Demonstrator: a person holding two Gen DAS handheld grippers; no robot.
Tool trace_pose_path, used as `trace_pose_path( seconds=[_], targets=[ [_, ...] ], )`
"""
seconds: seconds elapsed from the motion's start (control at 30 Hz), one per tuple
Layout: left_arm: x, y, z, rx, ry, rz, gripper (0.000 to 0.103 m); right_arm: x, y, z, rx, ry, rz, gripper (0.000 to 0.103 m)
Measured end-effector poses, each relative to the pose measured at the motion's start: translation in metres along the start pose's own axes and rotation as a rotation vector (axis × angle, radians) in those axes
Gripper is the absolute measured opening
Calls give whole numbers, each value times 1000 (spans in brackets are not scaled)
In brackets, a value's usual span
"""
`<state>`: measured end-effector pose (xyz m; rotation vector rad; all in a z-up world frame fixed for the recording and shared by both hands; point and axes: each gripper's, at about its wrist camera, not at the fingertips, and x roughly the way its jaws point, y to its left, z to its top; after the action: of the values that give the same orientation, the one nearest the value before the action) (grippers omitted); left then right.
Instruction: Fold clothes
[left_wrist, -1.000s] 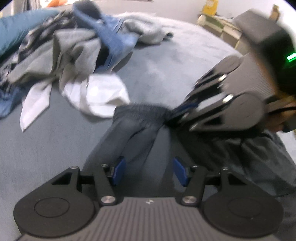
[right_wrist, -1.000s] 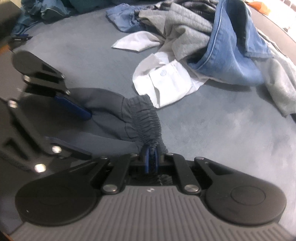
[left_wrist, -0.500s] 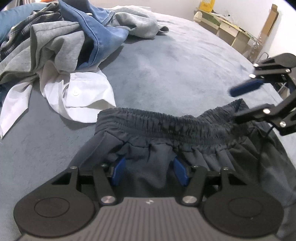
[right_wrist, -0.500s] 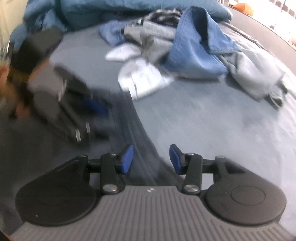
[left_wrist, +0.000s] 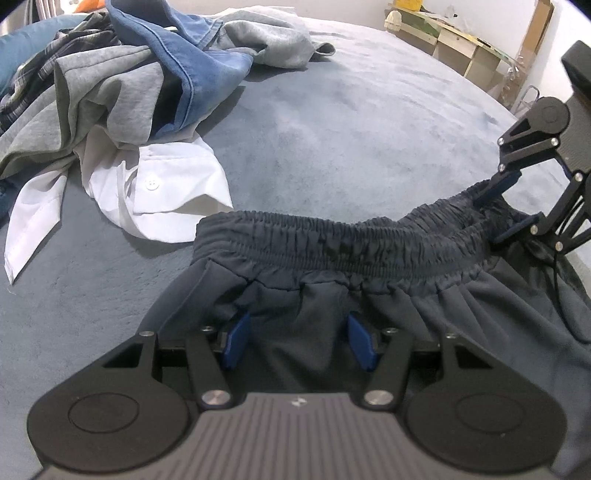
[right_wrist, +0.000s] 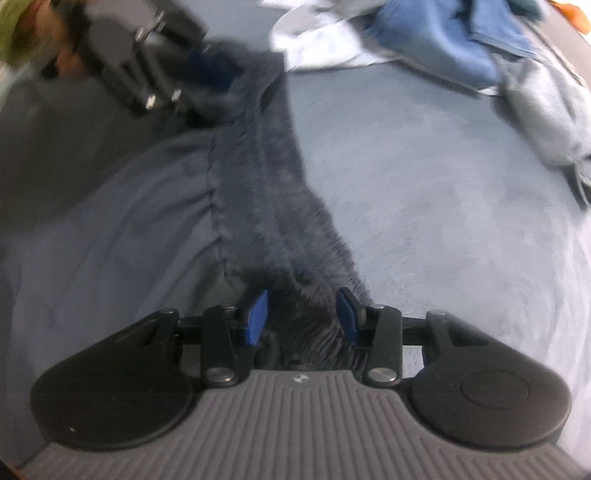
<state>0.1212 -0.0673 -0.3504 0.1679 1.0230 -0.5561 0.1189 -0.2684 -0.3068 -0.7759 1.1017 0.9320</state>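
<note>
Dark grey shorts (left_wrist: 388, 317) lie on the blue-grey bed cover (left_wrist: 351, 122), with the elastic waistband (left_wrist: 332, 240) stretched out sideways. My left gripper (left_wrist: 298, 343) is open just below the waistband's left part, over the shorts' fabric and gripping nothing. In the left wrist view my right gripper (left_wrist: 506, 208) straddles the waistband's right end. In the blurred right wrist view the waistband (right_wrist: 266, 192) runs between the right gripper's (right_wrist: 303, 317) blue pads (right_wrist: 256, 319). Its jaws are closing, and the pads stand clear of the cloth.
A heap of clothes lies at the back left: a denim garment (left_wrist: 199, 62), a grey sweatshirt (left_wrist: 110, 96) and a white shirt (left_wrist: 166, 188) whose cuff reaches close to the shorts. Wooden shelves (left_wrist: 454, 40) stand beyond the bed's far right edge.
My right gripper let go of the bunched waistband, opened and travelled to its other end. The waistband now lies drawn out. The left gripper stayed open and sank a little.
</note>
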Motion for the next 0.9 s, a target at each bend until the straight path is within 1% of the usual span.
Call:
trace_pose_path(
  seconds=[0.03,0.1,0.13,0.17,0.27,0.33,0.6,0.73,0.9],
  targets=[
    [0,0,0,0,0,2,59,3,0,0,-15,13,6,40],
    [0,-2,0,-1,-1,7,59,9,2,1,-43,37,16,35],
    [0,-2,0,-1,-2,10,59,10,3,0,-55,40,13,32],
    [0,-3,0,-2,-3,12,59,11,5,0,-68,42,8,24],
    [-1,-3,0,-3,-2,14,59,7,13,-2,-98,28,-23,18],
    [-1,-3,0,-3,-1,12,59,1,16,-6,-82,12,-46,15],
    [-1,-3,4,-31,3,15,59,-15,12,-14,-6,-28,-145,12],
    [0,-4,4,-36,-1,21,60,-11,2,-16,23,-18,-172,12],
    [0,-5,3,-38,-6,25,60,5,-5,-19,57,8,-206,12]
  ],
)
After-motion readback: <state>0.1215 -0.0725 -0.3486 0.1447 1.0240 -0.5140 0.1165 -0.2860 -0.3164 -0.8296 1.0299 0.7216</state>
